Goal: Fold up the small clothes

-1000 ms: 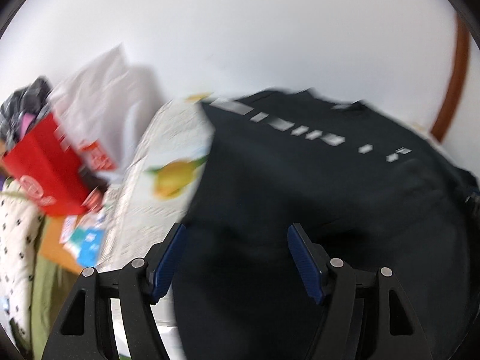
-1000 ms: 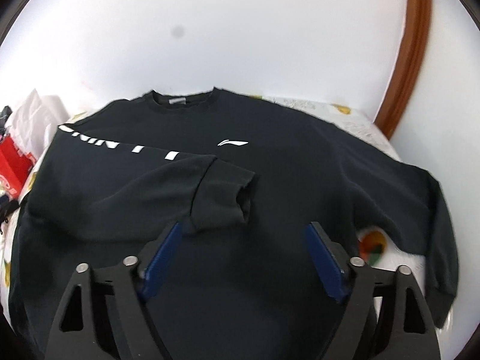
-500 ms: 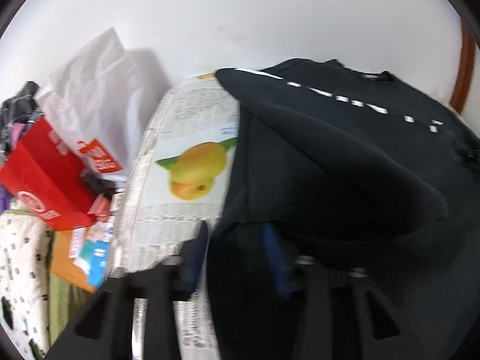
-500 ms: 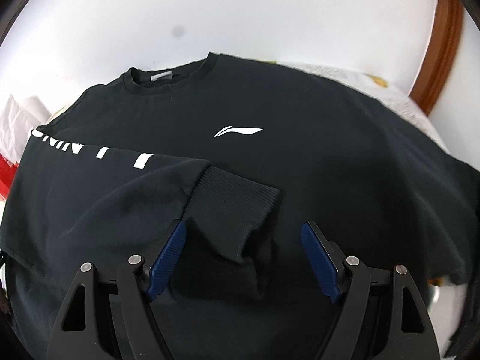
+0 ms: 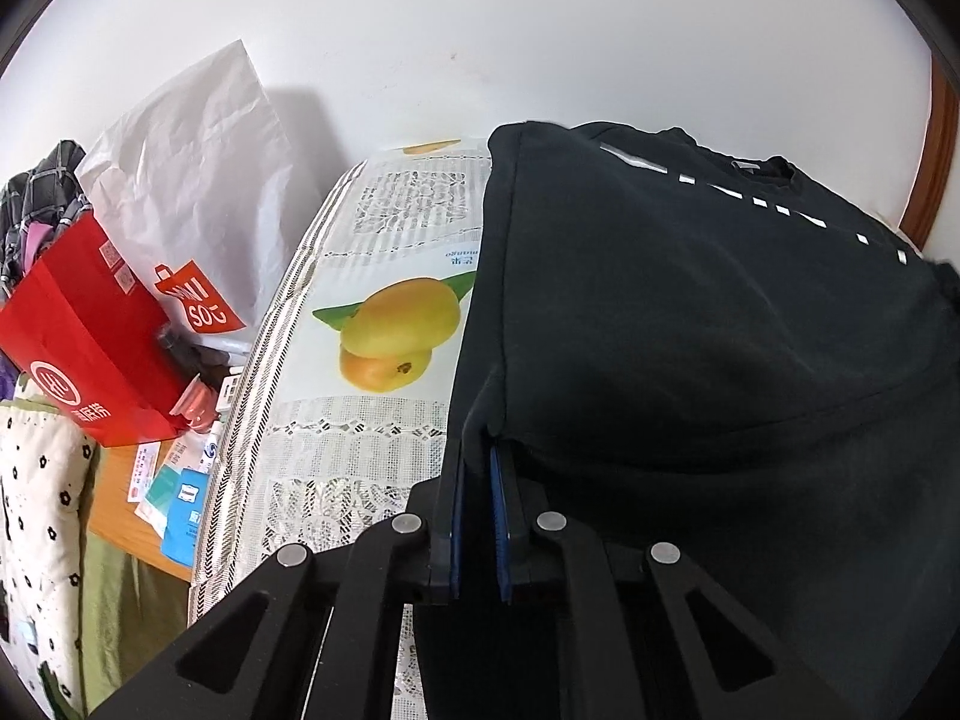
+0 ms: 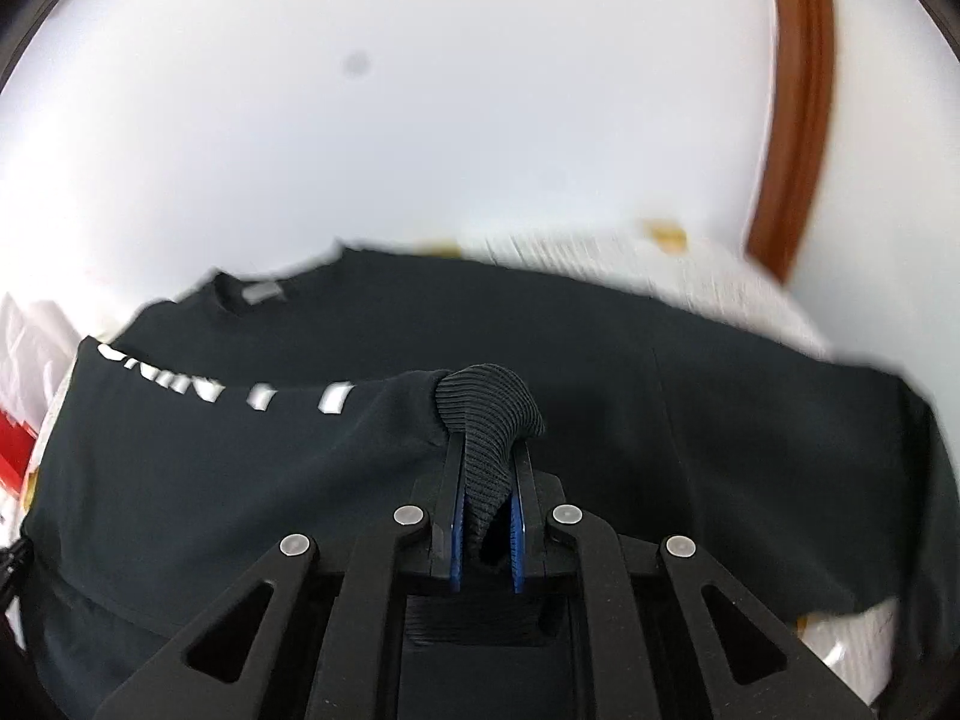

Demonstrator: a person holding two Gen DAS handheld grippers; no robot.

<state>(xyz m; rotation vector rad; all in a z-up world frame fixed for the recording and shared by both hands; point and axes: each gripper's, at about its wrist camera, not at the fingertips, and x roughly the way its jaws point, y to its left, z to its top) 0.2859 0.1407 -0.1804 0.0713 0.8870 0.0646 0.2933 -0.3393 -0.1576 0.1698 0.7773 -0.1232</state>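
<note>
My left tool has closed on the side edge of the black sweatshirt; its blue pads stand almost together with a thin fold of cloth pinched between them. From that pinch the cloth rises away from the tool in a raised, tent-like slope, with the white lettering running along the sleeve toward the collar at the far right. Left of the tool lies the bare part of the surface, covered by a cloth printed with mangoes. Past its left edge sit a red bag and a white paper bag against the wall.

My right tool has just been closing, and its jaws now clamp the ribbed cuff of the sleeve. The cuff bulges up above the fingertips and hangs down between the pads. The sleeve runs from the cuff off to the left, its white letters showing, and lies over the body of the sweatshirt, which spreads flat on the surface behind and on both sides of the tool. The collar with its grey label is farther back on the left. At the right rear the printed cloth shows, blurred, near a brown frame on the wall
</note>
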